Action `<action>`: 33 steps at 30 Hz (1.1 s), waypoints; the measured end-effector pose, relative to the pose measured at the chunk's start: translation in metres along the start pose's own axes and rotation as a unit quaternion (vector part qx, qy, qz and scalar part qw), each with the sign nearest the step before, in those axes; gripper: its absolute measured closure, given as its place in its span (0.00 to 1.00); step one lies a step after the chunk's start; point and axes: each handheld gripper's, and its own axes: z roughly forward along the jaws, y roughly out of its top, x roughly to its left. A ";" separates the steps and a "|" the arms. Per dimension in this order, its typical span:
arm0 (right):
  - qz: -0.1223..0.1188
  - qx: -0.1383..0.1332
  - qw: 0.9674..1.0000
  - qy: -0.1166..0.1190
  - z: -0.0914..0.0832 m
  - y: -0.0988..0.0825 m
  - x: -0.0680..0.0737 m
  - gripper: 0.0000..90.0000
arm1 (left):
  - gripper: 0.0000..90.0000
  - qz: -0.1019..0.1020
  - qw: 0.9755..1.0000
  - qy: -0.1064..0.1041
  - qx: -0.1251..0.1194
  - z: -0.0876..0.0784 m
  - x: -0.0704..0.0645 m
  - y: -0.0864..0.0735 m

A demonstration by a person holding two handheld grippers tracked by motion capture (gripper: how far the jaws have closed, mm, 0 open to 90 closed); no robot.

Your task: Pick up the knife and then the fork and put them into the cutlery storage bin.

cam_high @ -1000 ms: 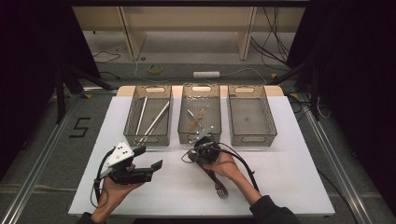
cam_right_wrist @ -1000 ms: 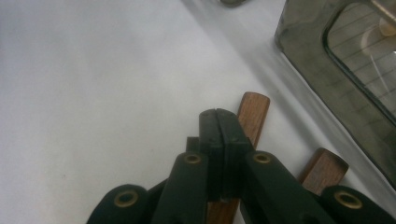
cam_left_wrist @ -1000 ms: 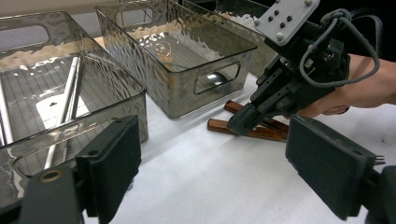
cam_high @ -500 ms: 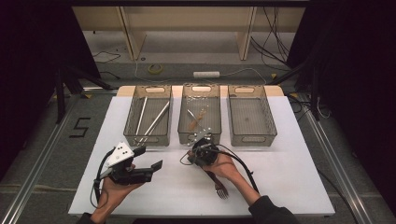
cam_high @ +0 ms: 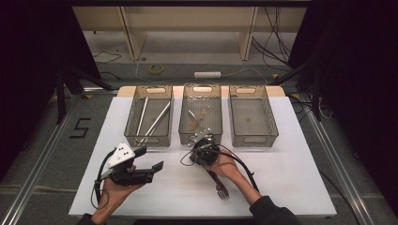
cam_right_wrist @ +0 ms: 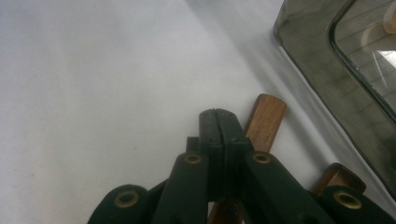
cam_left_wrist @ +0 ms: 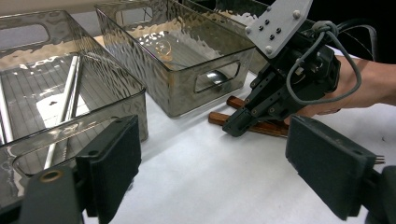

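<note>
Two wooden-handled pieces of cutlery (cam_left_wrist: 261,127) lie on the white table just in front of the middle bin (cam_high: 201,137). Fork tines (cam_high: 221,190) show below the person's right hand. My right gripper (cam_high: 193,157) is shut, jaws pressed flat together, its tip (cam_right_wrist: 218,114) down on the table against one wooden handle (cam_right_wrist: 266,119); a second handle (cam_right_wrist: 338,179) lies beside it. In the left gripper view the right gripper (cam_left_wrist: 233,128) touches the handles. My left gripper (cam_high: 151,158) is held low at the left, open, with nothing between its pads (cam_left_wrist: 116,158).
Three clear bins stand in a row at the back. The left bin (cam_high: 136,140) holds long metal sticks (cam_high: 155,121), the middle one some small cutlery (cam_high: 197,119), and the right bin (cam_high: 253,139) shows nothing inside. The table's near edge is close to the forearms.
</note>
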 end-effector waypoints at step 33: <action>0.079 0.051 0.994 -0.062 -0.036 -0.035 -0.024 1.00 | 0.20 0.006 1.000 -0.001 0.000 -0.001 -0.001 0.000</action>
